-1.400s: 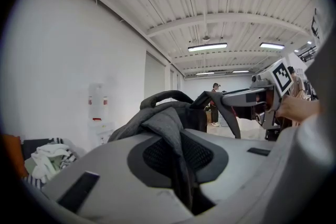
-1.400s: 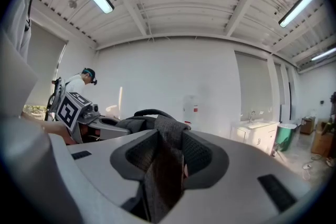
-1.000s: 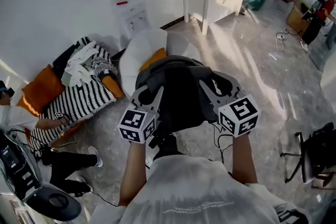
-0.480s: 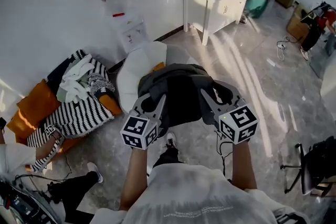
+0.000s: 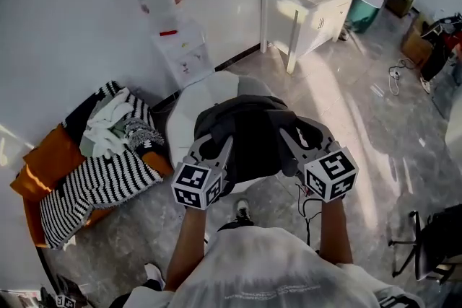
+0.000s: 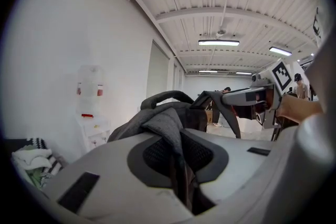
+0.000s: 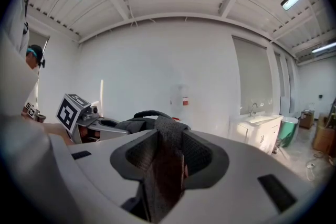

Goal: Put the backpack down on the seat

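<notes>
Carried forward in the past second, the dark grey fabric backpack [image 5: 249, 130] hung above the round white seat [image 5: 186, 101], left hand-held gripper [image 5: 216, 146] and right hand-held gripper [image 5: 292, 137] each pinching its fabric, set-down seemingly near.

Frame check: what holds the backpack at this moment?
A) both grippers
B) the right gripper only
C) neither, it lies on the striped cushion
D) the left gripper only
A: the left gripper and the right gripper are each shut on grey fabric of the backpack.
</notes>
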Available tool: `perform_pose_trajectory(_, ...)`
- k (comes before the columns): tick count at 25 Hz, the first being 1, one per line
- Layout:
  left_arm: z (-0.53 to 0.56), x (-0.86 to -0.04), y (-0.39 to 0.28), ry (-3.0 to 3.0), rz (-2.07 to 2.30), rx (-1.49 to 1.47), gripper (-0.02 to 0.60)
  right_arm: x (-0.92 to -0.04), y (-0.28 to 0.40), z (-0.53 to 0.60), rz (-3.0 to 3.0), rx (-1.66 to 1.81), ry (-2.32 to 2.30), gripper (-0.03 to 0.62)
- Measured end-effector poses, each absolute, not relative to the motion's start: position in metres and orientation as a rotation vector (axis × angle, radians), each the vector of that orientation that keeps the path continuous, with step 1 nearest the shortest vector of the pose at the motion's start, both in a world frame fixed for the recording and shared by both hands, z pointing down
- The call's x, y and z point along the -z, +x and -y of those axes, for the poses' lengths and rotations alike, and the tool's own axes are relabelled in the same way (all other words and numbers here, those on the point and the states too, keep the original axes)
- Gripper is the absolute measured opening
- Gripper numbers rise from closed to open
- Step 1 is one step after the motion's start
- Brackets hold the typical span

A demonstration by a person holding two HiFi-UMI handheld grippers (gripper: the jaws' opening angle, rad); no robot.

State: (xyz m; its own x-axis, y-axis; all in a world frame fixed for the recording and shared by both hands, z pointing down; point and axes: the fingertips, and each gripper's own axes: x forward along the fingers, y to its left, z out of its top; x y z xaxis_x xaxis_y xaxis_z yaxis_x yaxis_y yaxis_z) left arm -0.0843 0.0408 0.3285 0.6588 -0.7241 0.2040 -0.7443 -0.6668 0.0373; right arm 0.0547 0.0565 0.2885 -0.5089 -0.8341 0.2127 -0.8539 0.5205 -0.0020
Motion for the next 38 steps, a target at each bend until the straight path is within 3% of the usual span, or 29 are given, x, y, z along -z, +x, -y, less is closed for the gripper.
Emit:
perform_pose_trajectory(24,0.076,-0.355,-0.109,2.714,1.156,-0.305,0.044,-0.315,0.029,0.053,2.522,-0.290,1.461,0.140)
perform_pose_trajectory(38,0.117,-0.379,-0.090,2.696,1.072,-0.347,0.044,-0.343,0.047,0.095,2.485,-0.408,1.472,0.140)
